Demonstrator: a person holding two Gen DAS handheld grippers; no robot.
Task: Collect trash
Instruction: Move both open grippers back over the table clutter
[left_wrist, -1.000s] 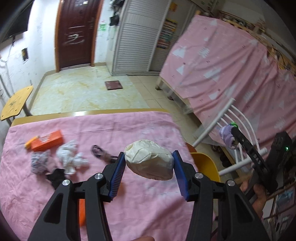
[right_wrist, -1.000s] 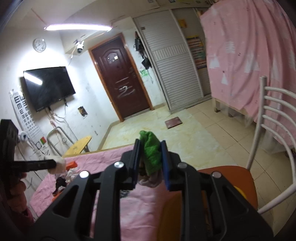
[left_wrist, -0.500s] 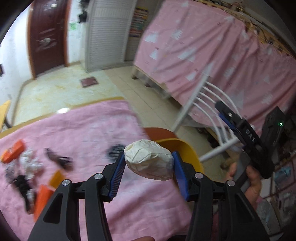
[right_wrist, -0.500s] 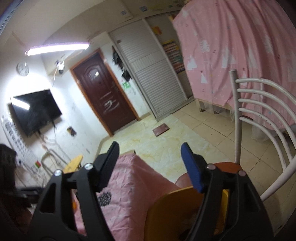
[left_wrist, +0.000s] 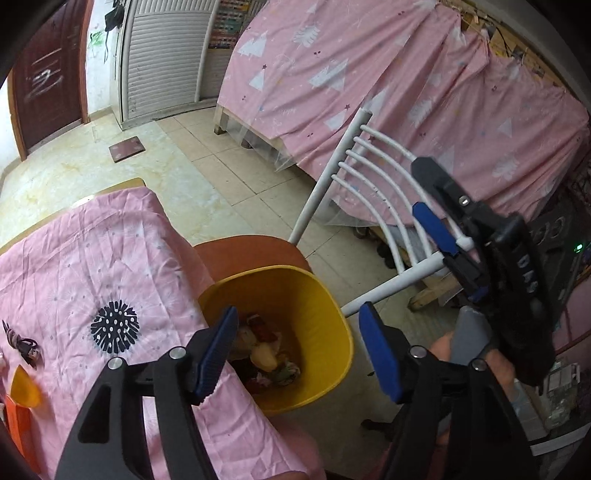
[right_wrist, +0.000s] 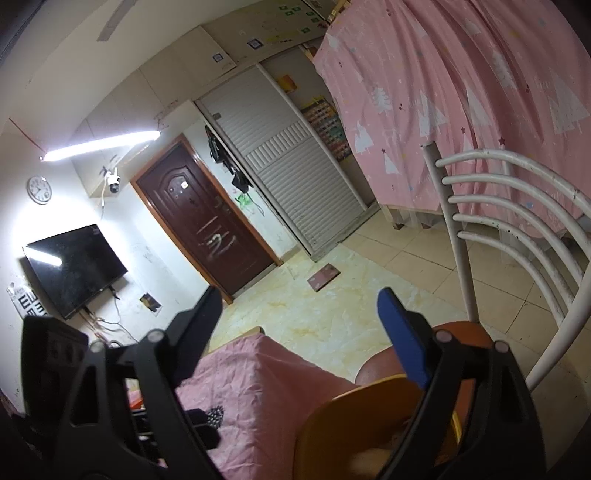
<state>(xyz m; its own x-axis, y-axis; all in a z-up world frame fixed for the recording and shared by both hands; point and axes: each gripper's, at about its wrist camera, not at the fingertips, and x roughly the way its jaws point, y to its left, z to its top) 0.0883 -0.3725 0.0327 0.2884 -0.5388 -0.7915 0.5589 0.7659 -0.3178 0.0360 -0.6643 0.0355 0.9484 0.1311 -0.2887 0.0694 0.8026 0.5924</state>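
Both the left hand-held gripper (left_wrist: 297, 347) and the right hand-held gripper (right_wrist: 299, 314) tip down over the yellow bin (left_wrist: 321, 295) of scraps (left_wrist: 266, 356), jaws opening, nothing between them.

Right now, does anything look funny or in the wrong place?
A little. The yellow bin stands on the orange seat of the white chair rather than on the floor, pushed against the pink tablecloth. A small dark cable lies loose on the cloth. Nothing looks spilled or broken.
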